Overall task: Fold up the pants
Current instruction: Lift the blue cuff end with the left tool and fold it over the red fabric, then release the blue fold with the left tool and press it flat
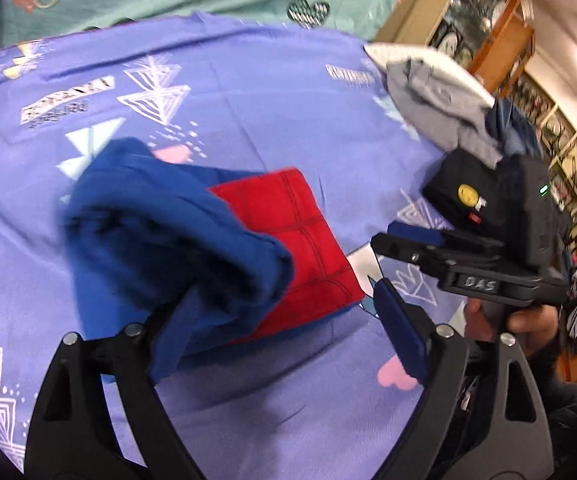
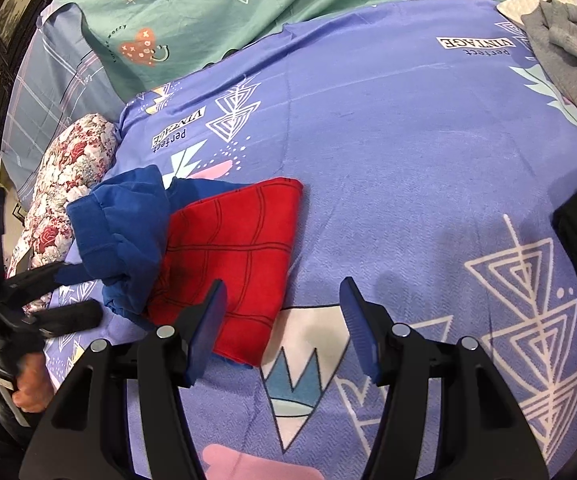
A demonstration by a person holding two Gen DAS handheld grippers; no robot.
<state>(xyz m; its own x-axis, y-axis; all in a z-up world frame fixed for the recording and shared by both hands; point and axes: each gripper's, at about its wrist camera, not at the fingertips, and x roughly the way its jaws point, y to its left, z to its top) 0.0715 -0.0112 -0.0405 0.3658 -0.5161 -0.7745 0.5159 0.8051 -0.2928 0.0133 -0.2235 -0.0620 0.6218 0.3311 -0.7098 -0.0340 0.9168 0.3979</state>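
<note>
The left hand-held gripper stands wide, blue cloth of the pants draped over its left finger, not pinched. The right hand-held gripper, marked "DAS", is half-spread and empty, just beside the folded red-and-blue pants near the bed's left edge. The purple bedsheet reads "perfect VINTAGE".

Folded red-and-blue pants on bedsheet

pants: on bedsheet, 9 o'clock side
pillow: 12 o'clock, behind sheet
clothes pile: 2 o'clock corner
</note>
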